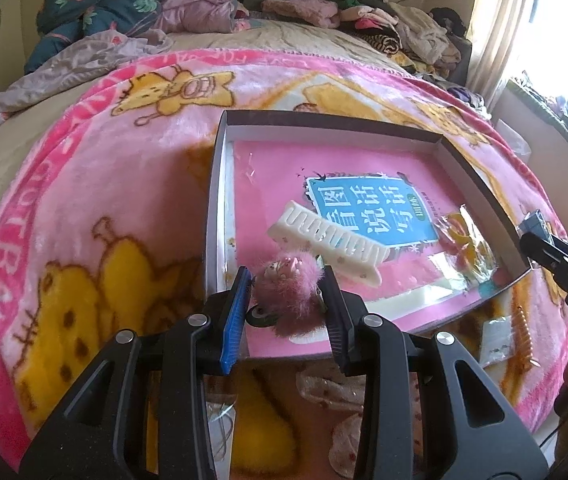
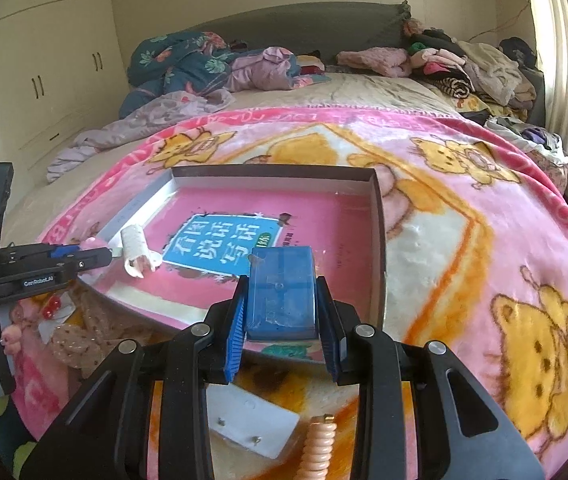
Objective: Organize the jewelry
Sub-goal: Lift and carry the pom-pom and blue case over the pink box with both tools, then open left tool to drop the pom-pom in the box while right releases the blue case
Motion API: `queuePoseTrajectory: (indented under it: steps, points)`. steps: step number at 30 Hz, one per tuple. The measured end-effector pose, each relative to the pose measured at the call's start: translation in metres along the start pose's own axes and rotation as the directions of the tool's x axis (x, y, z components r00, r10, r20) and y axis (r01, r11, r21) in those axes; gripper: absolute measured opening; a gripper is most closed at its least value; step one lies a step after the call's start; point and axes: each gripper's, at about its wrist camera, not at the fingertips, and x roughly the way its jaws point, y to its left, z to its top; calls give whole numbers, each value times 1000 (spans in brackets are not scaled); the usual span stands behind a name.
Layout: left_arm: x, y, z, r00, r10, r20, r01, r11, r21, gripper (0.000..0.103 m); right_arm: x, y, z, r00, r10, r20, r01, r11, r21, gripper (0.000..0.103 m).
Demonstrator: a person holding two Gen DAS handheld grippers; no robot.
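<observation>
Fluff fills your left gripper [image 1: 286,292]: its jaws are closed on a pink furry hair ornament [image 1: 288,288], held just over the near left corner of the shallow box [image 1: 214,200]. That ornament has only to go down and slightly forward to land inside, so the left hand looks like the nearer one for the next drop.

Your right gripper [image 2: 282,312] clamps a small blue case [image 2: 282,292] by its long sides, the case's long axis pointing away from you along the fingers. It hangs over the box's near edge toward the right wall, with open floor directly ahead.

Inside the box, a pink book [image 1: 364,184] with a blue title panel covers the floor. On it lie a white comb [image 1: 326,240], angled from upper left to lower right beside the ornament, and a clear plastic packet [image 1: 468,248] near the right wall.

Outside, on the pink blanket [image 1: 84,184] nearest you, wait a white earring card [image 2: 252,420], a peach spiral hair tie [image 2: 318,448] and some dotted fabric [image 2: 80,340].
</observation>
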Motion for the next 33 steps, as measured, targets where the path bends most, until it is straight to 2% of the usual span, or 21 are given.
queuePoseTrajectory:
  steps: [23,33]
  points:
    - [30,-9,16,1000,-1,-4,1,1000,5,28,54,-26,15,996,-77,-52,77,997,0,31]
    - [34,-10,16,1000,7,-3,-7,1000,9,28,72,-24,19,993,-63,-99,63,998,-3,31]
